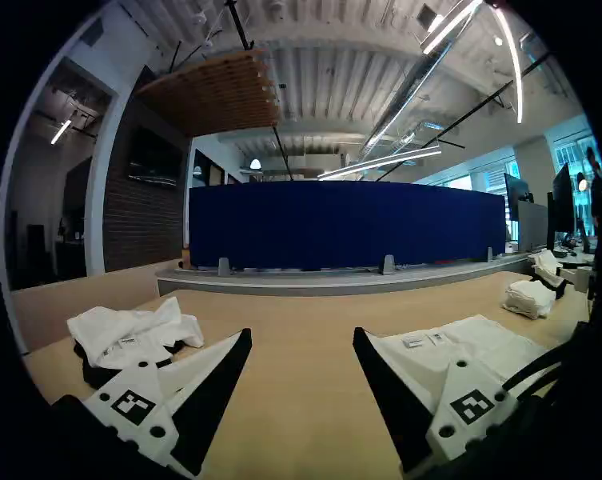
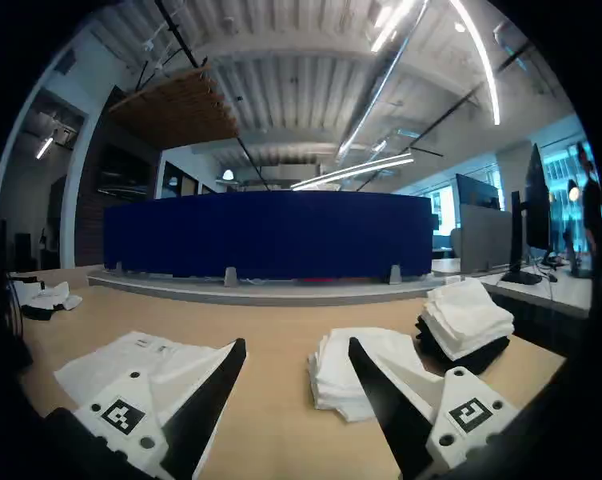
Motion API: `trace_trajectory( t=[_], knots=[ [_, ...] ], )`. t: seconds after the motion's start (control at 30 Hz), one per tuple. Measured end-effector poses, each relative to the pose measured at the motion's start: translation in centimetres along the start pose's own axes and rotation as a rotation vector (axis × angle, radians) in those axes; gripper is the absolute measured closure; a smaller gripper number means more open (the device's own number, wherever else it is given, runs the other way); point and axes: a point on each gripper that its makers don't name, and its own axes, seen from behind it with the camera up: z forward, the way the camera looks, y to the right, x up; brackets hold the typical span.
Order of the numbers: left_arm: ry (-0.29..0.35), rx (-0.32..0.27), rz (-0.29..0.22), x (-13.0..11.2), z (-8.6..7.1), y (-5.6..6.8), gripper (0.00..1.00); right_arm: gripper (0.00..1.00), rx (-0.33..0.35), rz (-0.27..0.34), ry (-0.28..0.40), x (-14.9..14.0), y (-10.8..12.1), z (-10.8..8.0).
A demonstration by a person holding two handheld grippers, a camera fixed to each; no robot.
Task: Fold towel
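A white towel (image 1: 476,336) lies spread flat on the wooden table (image 1: 301,320), behind my left gripper's right finger. In the right gripper view the same flat towel (image 2: 133,356) lies at the lower left, partly behind that gripper's left finger. My left gripper (image 1: 301,331) stands open just above bare table with nothing between its fingers. My right gripper (image 2: 297,342) is also open and empty, its right finger in front of a folded white towel pile (image 2: 340,368).
A crumpled white towel (image 1: 133,330) rests on something black at the left. Folded towels (image 2: 467,316) are stacked on a black base at the right. A blue divider (image 1: 340,224) closes the table's far edge. Monitors (image 2: 532,216) stand on the neighbouring desk.
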Motion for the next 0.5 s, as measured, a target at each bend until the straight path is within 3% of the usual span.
trace_trajectory(
  t=[0.5],
  knots=[
    [0.000, 0.000, 0.000, 0.14, -0.10, 0.04, 0.06, 0.00, 0.000, -0.001, 0.000, -0.06, 0.02, -0.01]
  ],
)
